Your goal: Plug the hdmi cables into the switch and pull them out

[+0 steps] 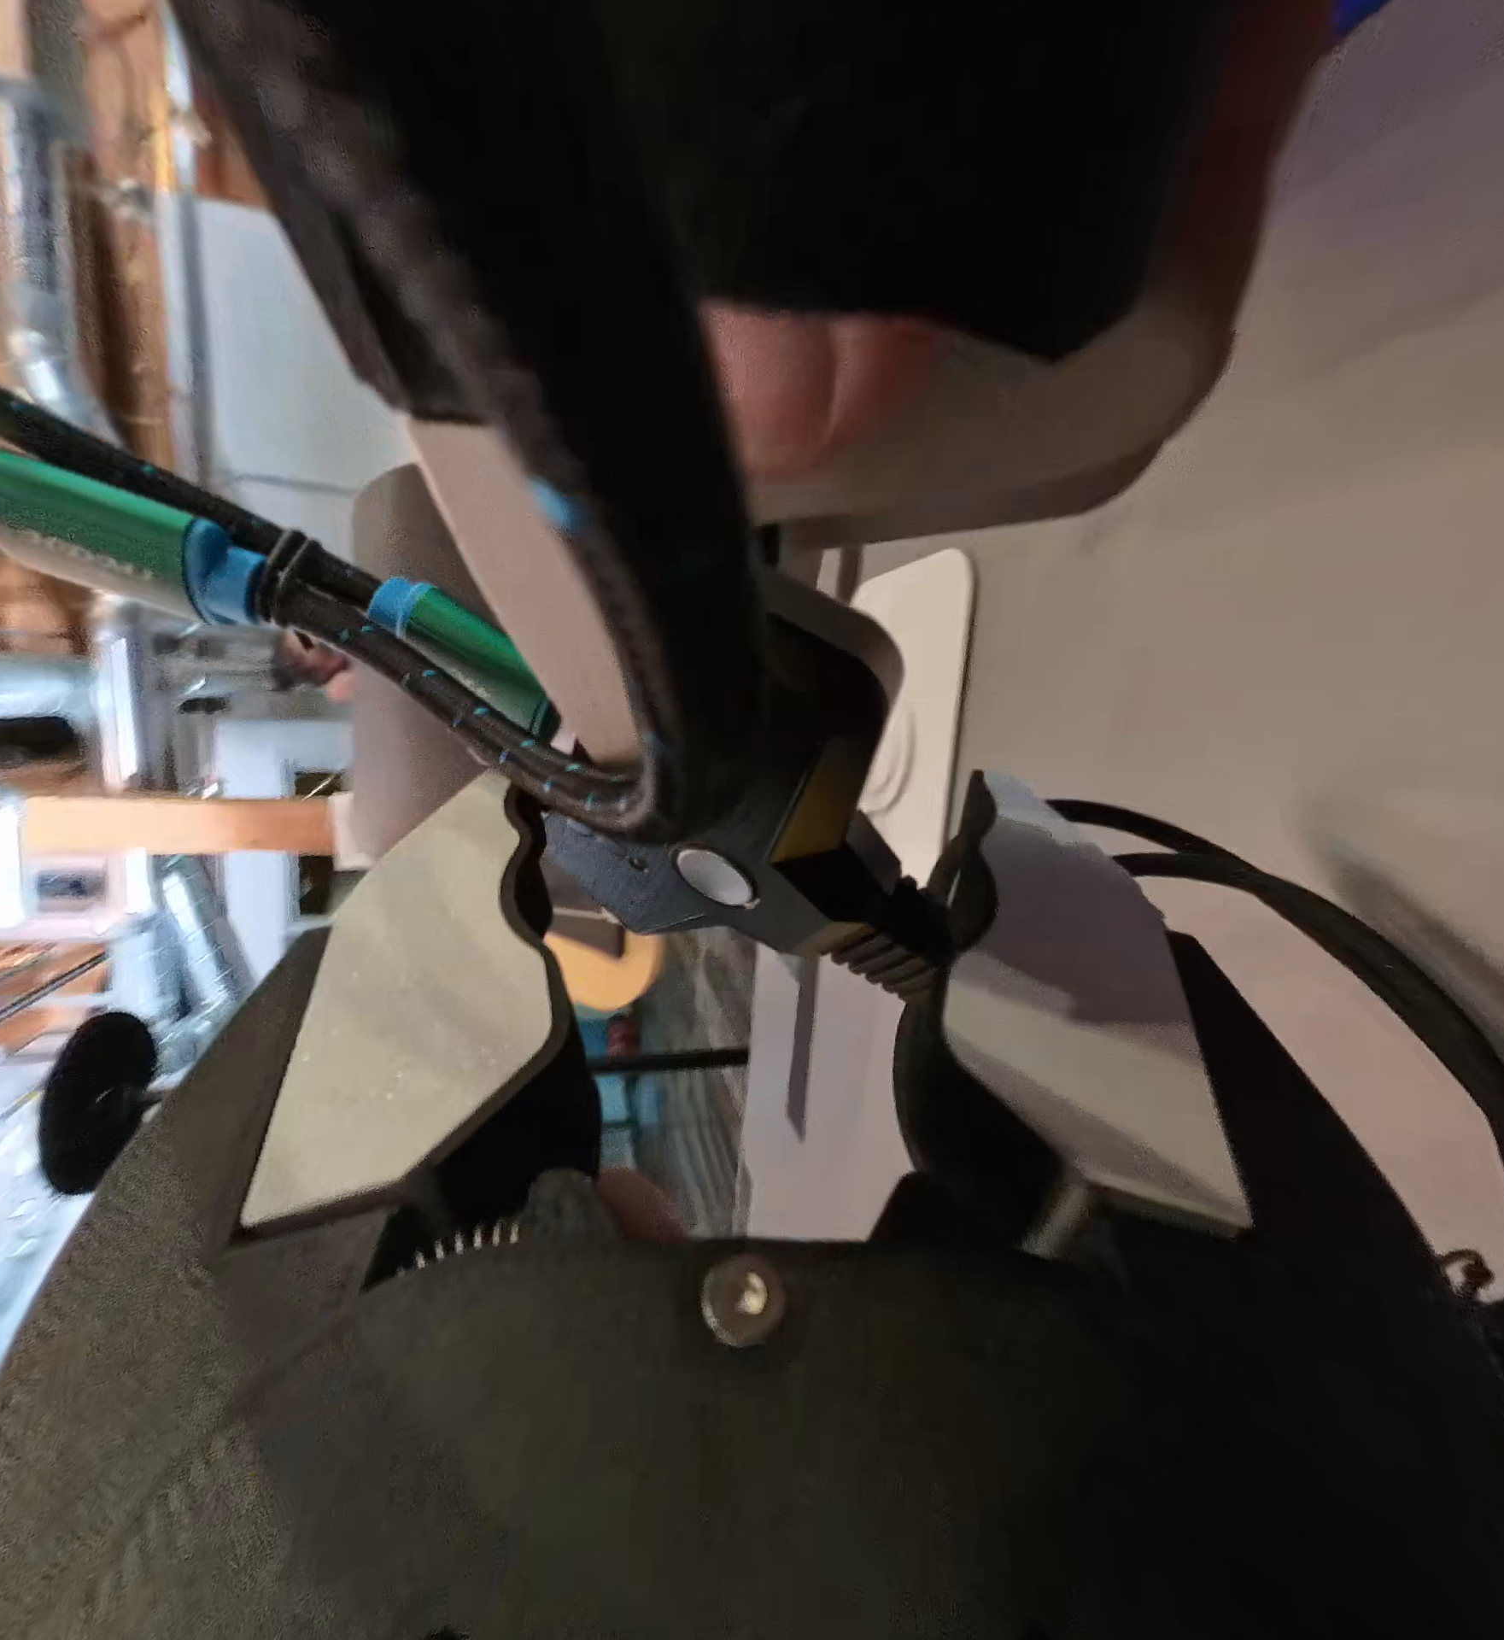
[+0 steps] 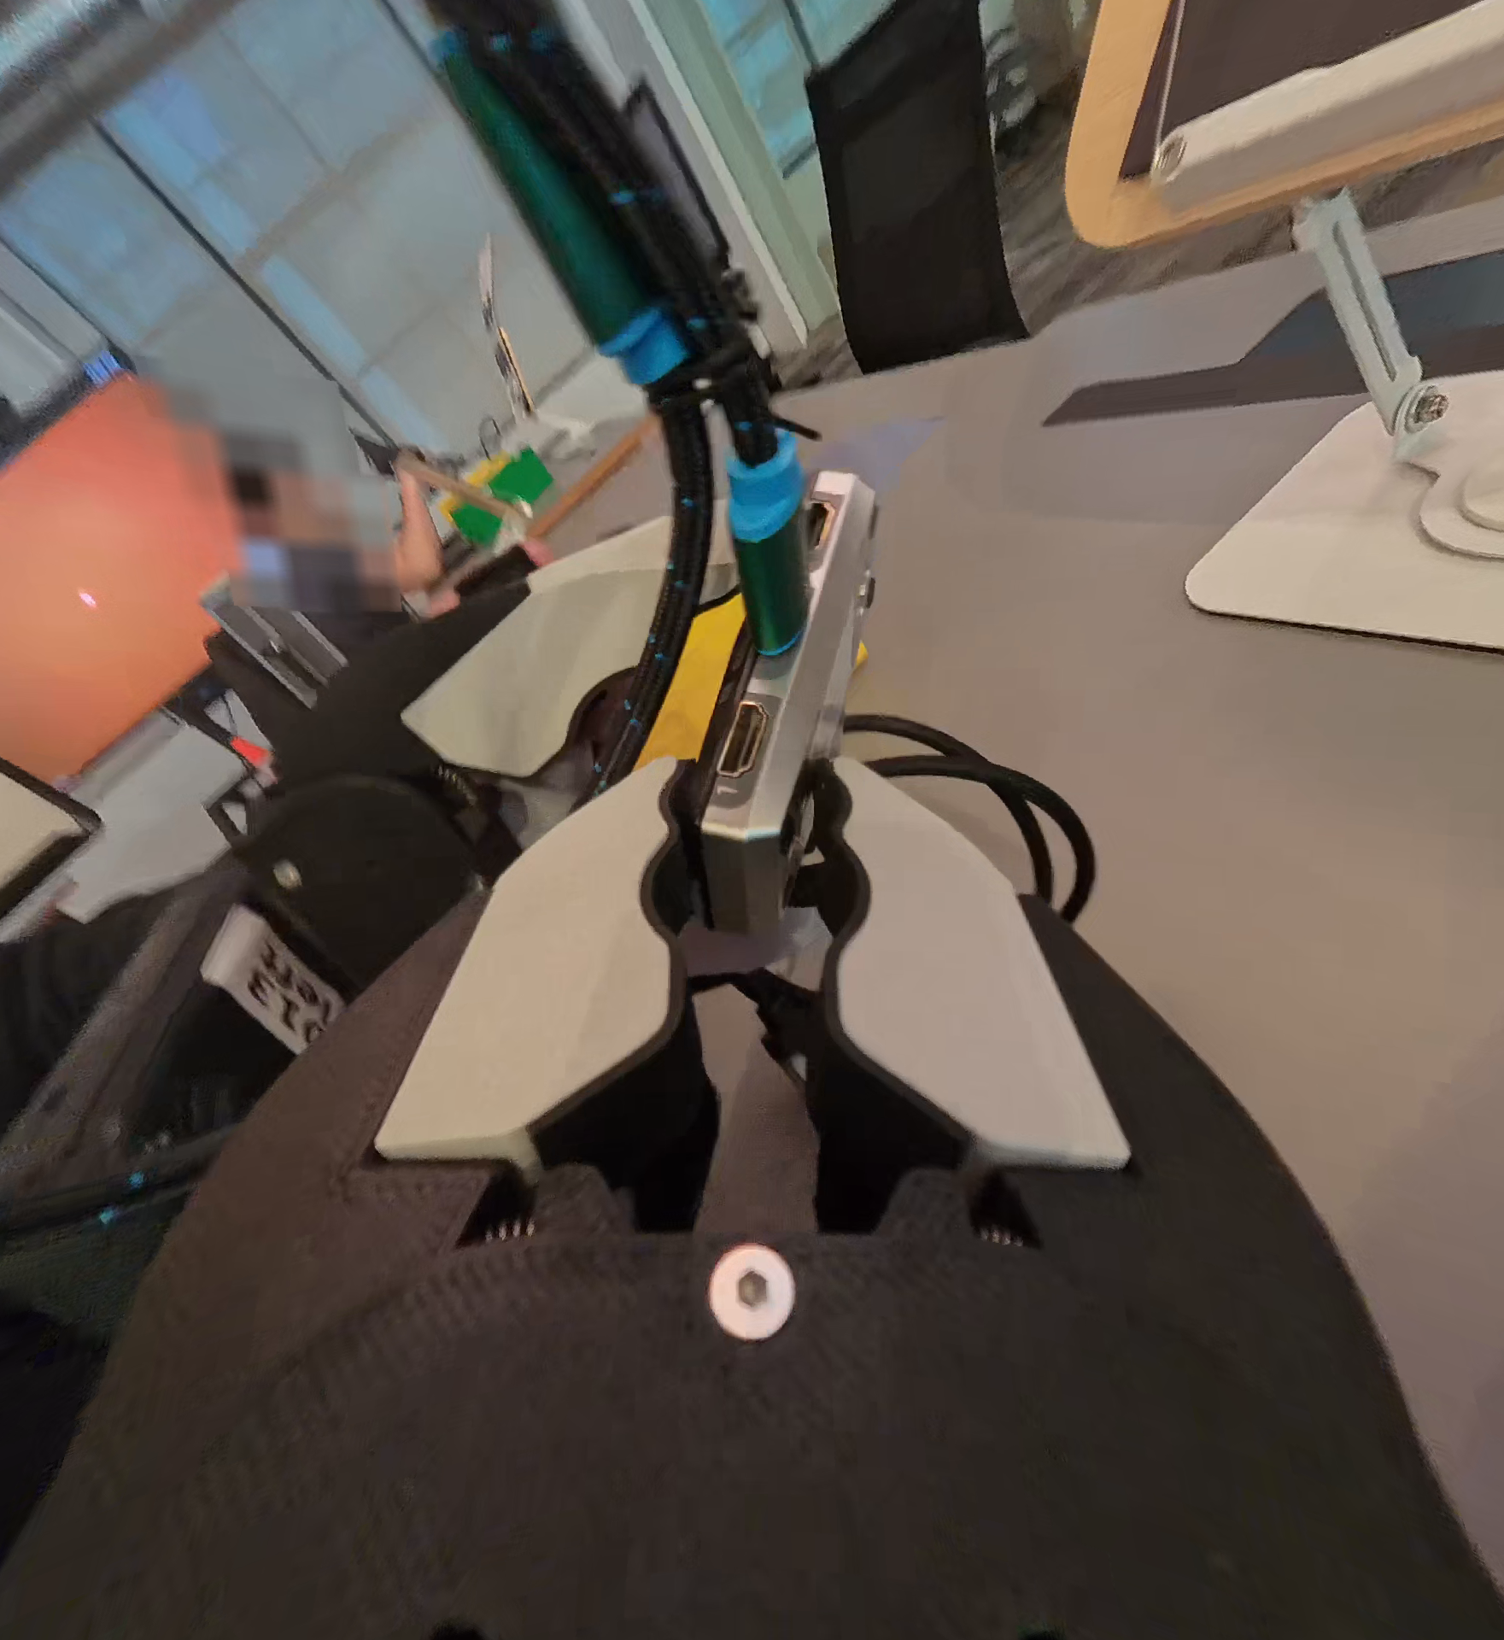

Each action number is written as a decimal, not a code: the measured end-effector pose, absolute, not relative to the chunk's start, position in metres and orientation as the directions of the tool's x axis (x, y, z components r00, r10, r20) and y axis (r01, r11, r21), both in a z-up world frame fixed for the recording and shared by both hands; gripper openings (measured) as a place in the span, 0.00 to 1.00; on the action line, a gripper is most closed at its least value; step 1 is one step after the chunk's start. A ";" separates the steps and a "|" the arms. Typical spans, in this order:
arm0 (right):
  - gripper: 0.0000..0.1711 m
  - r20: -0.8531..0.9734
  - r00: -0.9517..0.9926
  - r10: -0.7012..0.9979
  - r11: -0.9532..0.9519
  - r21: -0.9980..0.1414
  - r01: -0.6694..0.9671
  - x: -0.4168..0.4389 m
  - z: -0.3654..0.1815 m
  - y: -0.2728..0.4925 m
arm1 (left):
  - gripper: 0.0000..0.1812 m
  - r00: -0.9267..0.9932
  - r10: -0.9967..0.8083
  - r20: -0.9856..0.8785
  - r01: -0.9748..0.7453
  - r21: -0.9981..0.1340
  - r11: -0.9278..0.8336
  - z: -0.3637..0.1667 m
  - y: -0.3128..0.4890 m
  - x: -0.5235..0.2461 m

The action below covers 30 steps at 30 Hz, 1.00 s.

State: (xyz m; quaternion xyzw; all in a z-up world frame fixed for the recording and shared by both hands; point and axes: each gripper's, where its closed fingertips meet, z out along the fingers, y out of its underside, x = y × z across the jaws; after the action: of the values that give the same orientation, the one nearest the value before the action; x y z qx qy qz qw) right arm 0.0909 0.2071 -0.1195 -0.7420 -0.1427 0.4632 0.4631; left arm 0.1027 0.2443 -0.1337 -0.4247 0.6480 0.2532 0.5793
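Note:
My right gripper [image 2: 752,790] is shut on one end of the silver HDMI switch [image 2: 783,710] and holds it tilted above the grey table [image 2: 1218,932]. A green-shelled plug [image 2: 770,586] on a braided cable stands in a port on the switch's edge. An empty port [image 2: 739,741] shows below it. A second green plug [image 2: 553,204] hangs free, tied to the same cable bundle. In the left wrist view my left gripper [image 1: 748,825] has its jaws wide apart on either side of the switch [image 1: 633,879] and a black plug [image 1: 863,896] with a yellow face.
Black cables [image 2: 1041,816] loop on the table to the right of the switch. A white monitor stand base [image 2: 1351,550] stands at the far right. A person and an orange shape [image 2: 47,577] are at the left, behind the table.

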 end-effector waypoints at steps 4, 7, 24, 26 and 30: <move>0.15 -0.462 0.556 0.691 -0.545 -0.839 -0.019 0.085 -0.132 0.198 | 0.49 -0.051 -0.339 -0.939 -0.800 -0.165 0.577 -0.147 0.236 0.100; 0.17 -0.437 0.539 0.721 -0.562 -0.822 0.086 0.081 -0.139 0.189 | 0.49 -0.117 -0.370 -0.922 -0.762 -0.156 0.628 -0.154 0.230 0.097; 0.19 -0.526 0.391 0.755 -0.627 -0.754 0.195 0.069 -0.144 0.157 | 0.44 -0.243 -0.446 -0.861 -0.683 -0.175 0.710 -0.165 0.206 0.091; 0.19 -0.535 0.379 0.755 -0.628 -0.756 0.185 0.068 -0.143 0.156 | 0.44 -0.239 -0.467 -0.852 -0.681 -0.195 0.706 -0.166 0.204 0.090; 0.18 -0.554 0.361 0.751 -0.635 -0.755 0.162 0.068 -0.142 0.156 | 0.45 -0.207 -0.488 -0.848 -0.689 -0.228 0.688 -0.165 0.203 0.089</move>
State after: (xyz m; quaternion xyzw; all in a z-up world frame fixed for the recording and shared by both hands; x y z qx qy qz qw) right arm 0.0684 0.1556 -0.1423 -0.7660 -0.2980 0.4805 0.3060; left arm 0.0887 0.2033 -0.1651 -0.3820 0.7705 0.1001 0.5004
